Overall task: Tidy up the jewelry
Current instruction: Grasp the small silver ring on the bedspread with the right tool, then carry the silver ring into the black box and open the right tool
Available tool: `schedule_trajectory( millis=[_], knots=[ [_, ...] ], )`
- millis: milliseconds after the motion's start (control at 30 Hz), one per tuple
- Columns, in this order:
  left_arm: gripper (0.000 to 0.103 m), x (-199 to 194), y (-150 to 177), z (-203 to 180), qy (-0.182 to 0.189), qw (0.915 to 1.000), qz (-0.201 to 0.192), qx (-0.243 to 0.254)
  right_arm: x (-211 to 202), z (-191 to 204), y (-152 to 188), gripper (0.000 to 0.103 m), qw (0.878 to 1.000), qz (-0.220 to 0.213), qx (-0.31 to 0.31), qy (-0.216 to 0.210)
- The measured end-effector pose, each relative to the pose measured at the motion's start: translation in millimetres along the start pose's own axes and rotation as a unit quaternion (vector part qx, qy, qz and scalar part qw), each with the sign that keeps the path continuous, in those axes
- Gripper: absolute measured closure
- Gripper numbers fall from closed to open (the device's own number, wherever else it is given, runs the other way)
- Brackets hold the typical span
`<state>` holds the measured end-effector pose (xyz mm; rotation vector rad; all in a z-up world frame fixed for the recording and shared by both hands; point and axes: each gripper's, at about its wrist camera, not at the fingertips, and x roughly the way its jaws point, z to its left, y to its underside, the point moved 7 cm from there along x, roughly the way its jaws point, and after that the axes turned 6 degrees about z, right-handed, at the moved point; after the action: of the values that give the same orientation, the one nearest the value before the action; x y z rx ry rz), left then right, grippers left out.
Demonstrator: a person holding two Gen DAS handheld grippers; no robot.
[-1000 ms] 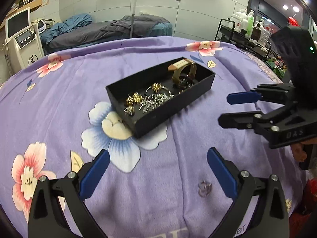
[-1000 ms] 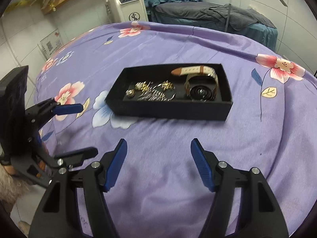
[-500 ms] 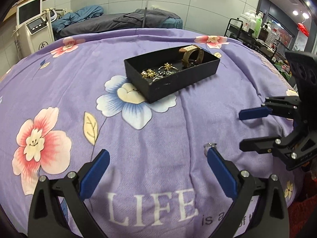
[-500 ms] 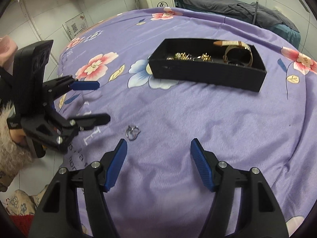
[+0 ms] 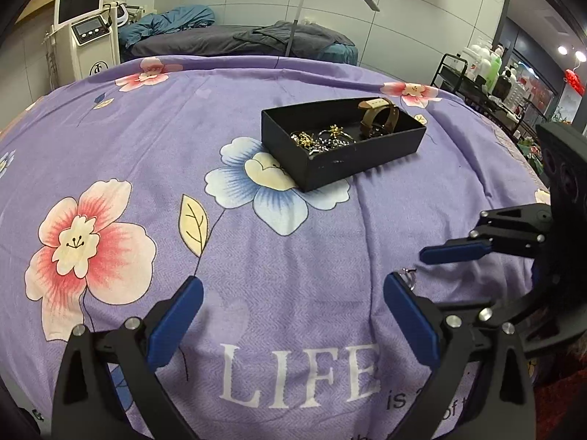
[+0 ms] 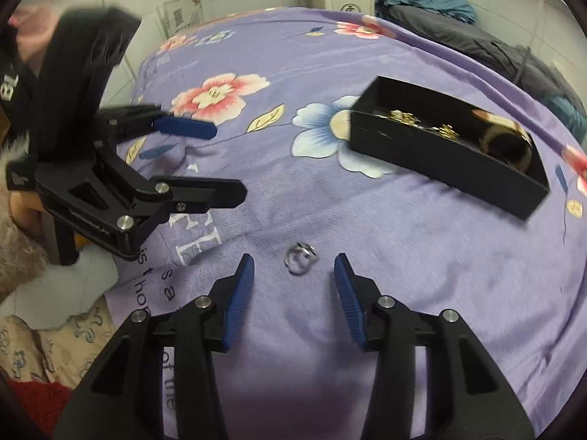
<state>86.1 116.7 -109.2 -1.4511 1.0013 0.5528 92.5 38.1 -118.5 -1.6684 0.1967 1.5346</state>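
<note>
Purple floral bedsheet (image 5: 256, 256) covers the whole work surface, w/ a treatment bed (image 5: 238, 38) and a white machine (image 5: 88, 36) at the back wall. On the sheet I see a black box (image 5: 352, 163) holding gold and silver pieces plus a brown-strap watch (image 5: 379, 119). One small silver ring (image 6: 301, 257) lies loose on the sheet, well apart from the box, near the printed "LIFE" lettering. My right gripper (image 6: 294, 280) is spread wide, nothing in it, and the ring sits just ahead of the blue pads (image 6: 242, 286), roughly centered btwn them, not touching either. From the left wrist view the ring (image 5: 408, 276) only peeks out right beside my left gripper's (image 5: 290, 321) right fingertip, partly hidden, so I can't tell if they touch. Left fingers are also spread wide, holding nothing. The two grippers sit near each other, the right one off to the left one's right side.
</note>
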Motion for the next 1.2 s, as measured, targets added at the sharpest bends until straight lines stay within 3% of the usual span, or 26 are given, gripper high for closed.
schedule_trajectory(
  millis=[100,233,700,1033,1200],
  knots=[
    [0.006,0,3,3,-0.001,1.0000,0.002,-0.006,13,6,-3,0.065,0.999,0.009,-0.023,0.032],
    [0.006,2,8,6,0.004,0.9999,0.006,-0.014,14,5,-3,0.081,0.998,-0.003,-0.022,0.051],
    [0.006,8,-4,-12,0.012,0.9999,0.006,0.003,-12,-25,-7,0.081,0.998,-0.027,0.050,0.030],
    [0.006,3,-29,-17,0.011,0.9999,-0.010,0.001,-48,-84,-61,0.081,0.988,-0.086,0.118,0.040],
    [0.006,3,-31,-23,0.014,0.9998,-0.011,0.003,-48,-103,-93,0.081,0.986,-0.093,0.132,0.041]
  ],
)
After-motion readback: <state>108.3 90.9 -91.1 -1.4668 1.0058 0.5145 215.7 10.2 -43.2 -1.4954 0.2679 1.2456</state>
